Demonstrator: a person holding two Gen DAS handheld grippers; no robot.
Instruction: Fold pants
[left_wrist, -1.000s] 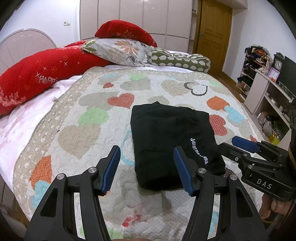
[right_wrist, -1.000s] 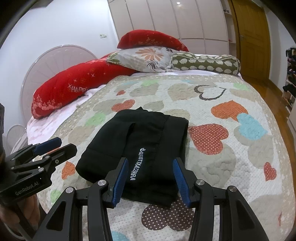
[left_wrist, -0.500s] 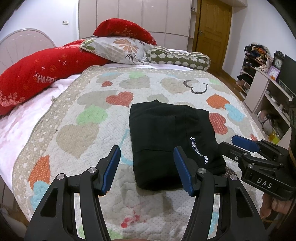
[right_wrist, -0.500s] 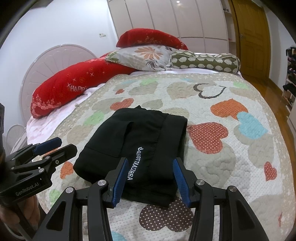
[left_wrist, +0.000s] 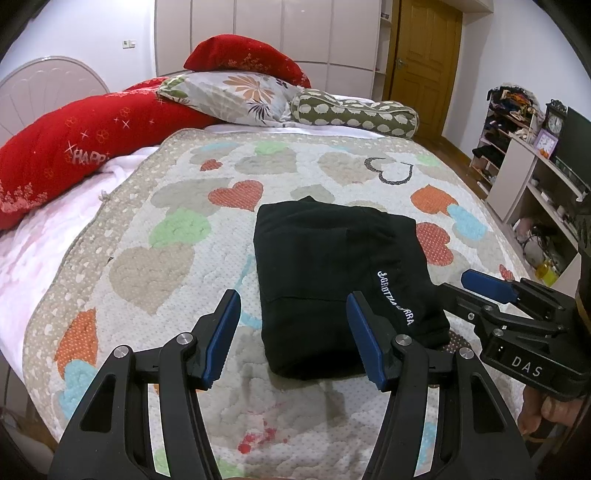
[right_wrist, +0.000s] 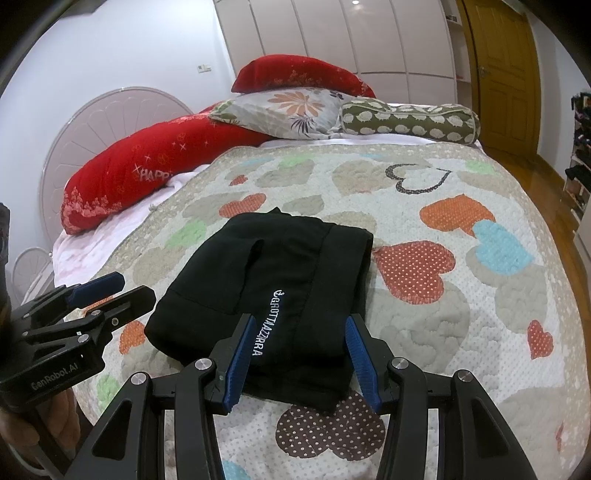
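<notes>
The black pants (left_wrist: 332, 273) lie folded into a compact rectangle on the heart-patterned quilt (left_wrist: 177, 206), white lettering on top. They also show in the right wrist view (right_wrist: 273, 291). My left gripper (left_wrist: 291, 332) is open and empty, held just before the pants' near left corner. My right gripper (right_wrist: 299, 354) is open and empty, above the pants' near right edge. The right gripper also appears at the right of the left wrist view (left_wrist: 491, 291), and the left gripper at the left of the right wrist view (right_wrist: 107, 291).
Red bolster (left_wrist: 74, 147), floral pillow (left_wrist: 236, 96) and green spotted bolster (left_wrist: 354, 114) lie at the head of the bed. A shelf unit (left_wrist: 528, 177) with clocks stands right of the bed. A wooden door (left_wrist: 421, 55) is behind.
Both grippers have drawn back slightly from the pants and stay open. The pants have not moved.
</notes>
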